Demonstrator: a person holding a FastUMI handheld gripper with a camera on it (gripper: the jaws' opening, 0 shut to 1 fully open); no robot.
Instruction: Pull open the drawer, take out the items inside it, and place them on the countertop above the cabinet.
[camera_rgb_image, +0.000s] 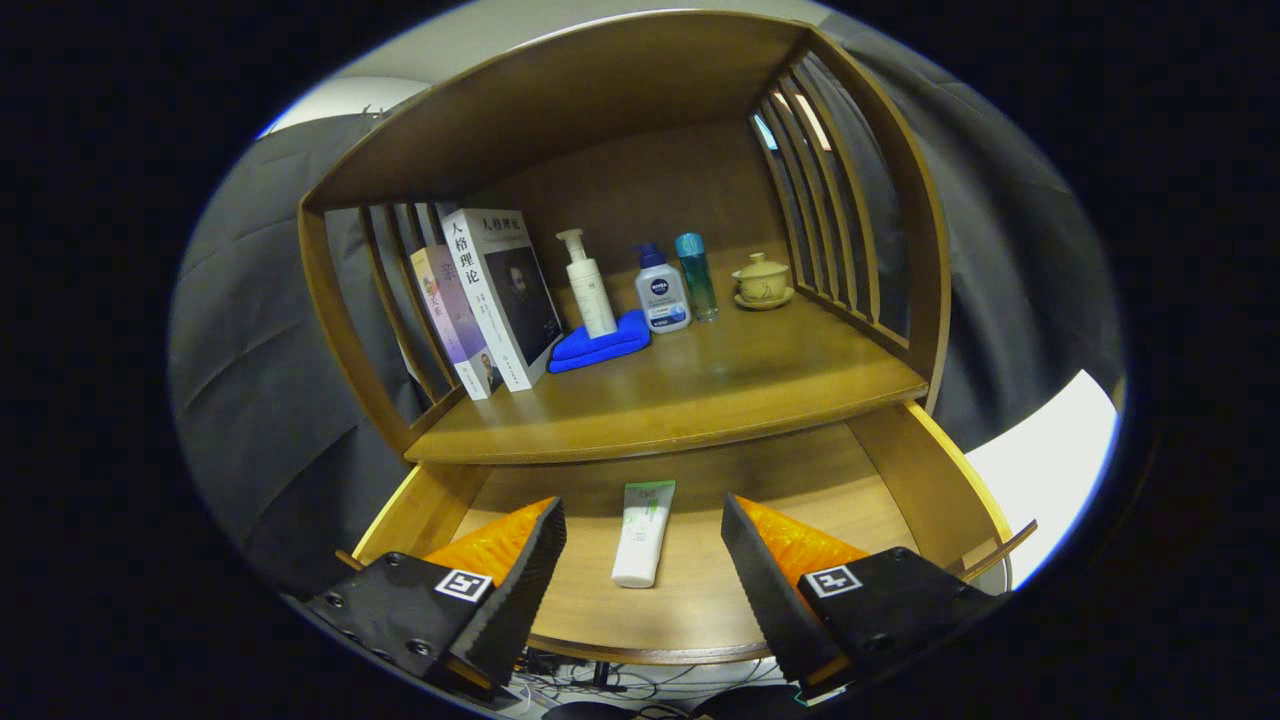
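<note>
- Tube (642, 535) lies flat on the floor of the open drawer (925, 480), between the fingers of the claw (643, 560) and touching neither.
- Claw is spread wide, holding nothing.
- Surface (700, 385) above the drawer carries two books (490, 300), a blue cloth (600, 345) under a pump bottle (588, 285), two more bottles (680, 285) and a lidded cup (762, 280).

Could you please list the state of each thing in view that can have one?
drawer: pulled open.
tube: lying flat in the drawer, between the fingers, untouched.
gripper: open, fingers apart either side of the tube.
books: upright, leaning.
blue cloth: folded.
pump bottle: upright on the cloth.
lidded cup: lid on.
</note>
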